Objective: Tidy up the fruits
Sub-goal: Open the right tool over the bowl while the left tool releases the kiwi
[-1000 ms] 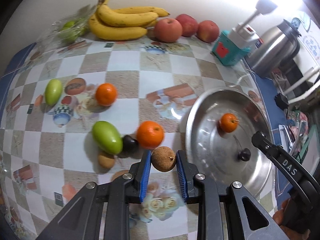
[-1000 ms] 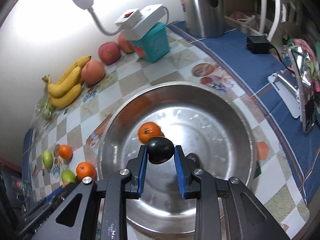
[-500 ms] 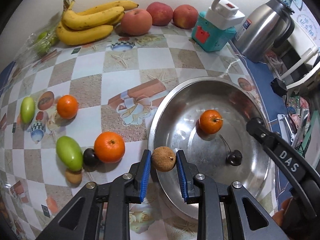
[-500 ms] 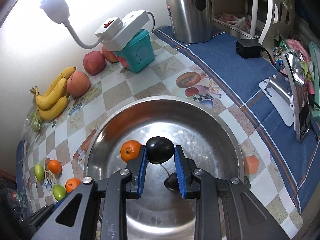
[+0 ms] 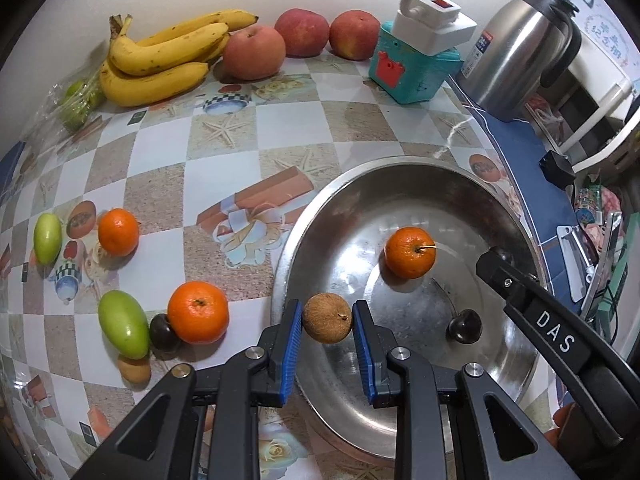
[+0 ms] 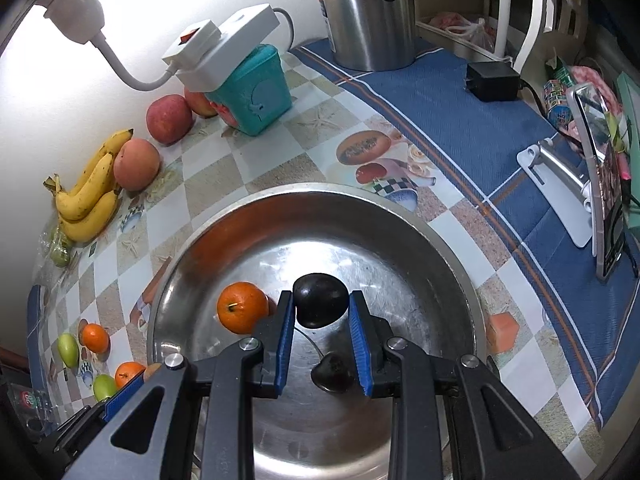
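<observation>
A beige-and-white checked tablecloth [image 5: 224, 152] with printed pictures meets a blue cloth [image 6: 460, 120] striped white and orange, beside a silver bowl [image 5: 320, 216], yellow bananas [image 5: 160, 56], a teal box [image 5: 412, 68], and what looks like a near-black plum [image 6: 320, 306].

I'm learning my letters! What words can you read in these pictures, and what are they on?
"DAS": white letters on the black arm of the right gripper, seen in the left wrist view.
Label on the steel kettle: too small to read.
Round sign behind the kettle: blurred, unreadable.
</observation>
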Demonstrator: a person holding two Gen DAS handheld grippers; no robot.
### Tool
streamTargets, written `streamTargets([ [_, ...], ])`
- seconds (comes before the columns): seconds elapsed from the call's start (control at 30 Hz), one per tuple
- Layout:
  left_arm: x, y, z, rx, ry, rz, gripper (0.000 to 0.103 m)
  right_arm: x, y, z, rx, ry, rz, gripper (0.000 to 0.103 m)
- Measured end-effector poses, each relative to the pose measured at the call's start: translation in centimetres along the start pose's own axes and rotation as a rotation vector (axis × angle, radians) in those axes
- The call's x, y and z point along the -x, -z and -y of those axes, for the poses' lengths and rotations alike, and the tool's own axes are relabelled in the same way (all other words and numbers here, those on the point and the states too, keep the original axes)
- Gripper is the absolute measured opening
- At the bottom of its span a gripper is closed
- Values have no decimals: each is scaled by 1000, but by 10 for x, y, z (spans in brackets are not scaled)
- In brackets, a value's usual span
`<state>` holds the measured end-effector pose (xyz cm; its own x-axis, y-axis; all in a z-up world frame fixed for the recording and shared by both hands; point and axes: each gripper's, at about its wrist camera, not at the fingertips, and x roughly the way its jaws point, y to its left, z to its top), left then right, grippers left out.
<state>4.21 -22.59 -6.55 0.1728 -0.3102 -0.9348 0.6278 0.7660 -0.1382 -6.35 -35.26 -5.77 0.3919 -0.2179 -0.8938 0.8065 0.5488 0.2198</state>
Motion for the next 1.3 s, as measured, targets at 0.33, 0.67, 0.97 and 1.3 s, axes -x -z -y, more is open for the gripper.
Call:
streamTargets([
  [0.33, -7, 5, 4, 3, -9, -11, 28, -7, 3, 8, -24, 15, -30, 29],
  [0.67, -5, 6, 3, 12, -2, -7, 29, -10, 3, 10, -29, 16, -46, 30],
  [0.97, 0, 4, 1, 28, 23, -5, 39, 1, 0, 11, -38, 17, -10, 53],
  [1.3, 18, 0, -13, 85, 48, 25, 48, 21, -6, 8, -28, -2, 38, 56],
])
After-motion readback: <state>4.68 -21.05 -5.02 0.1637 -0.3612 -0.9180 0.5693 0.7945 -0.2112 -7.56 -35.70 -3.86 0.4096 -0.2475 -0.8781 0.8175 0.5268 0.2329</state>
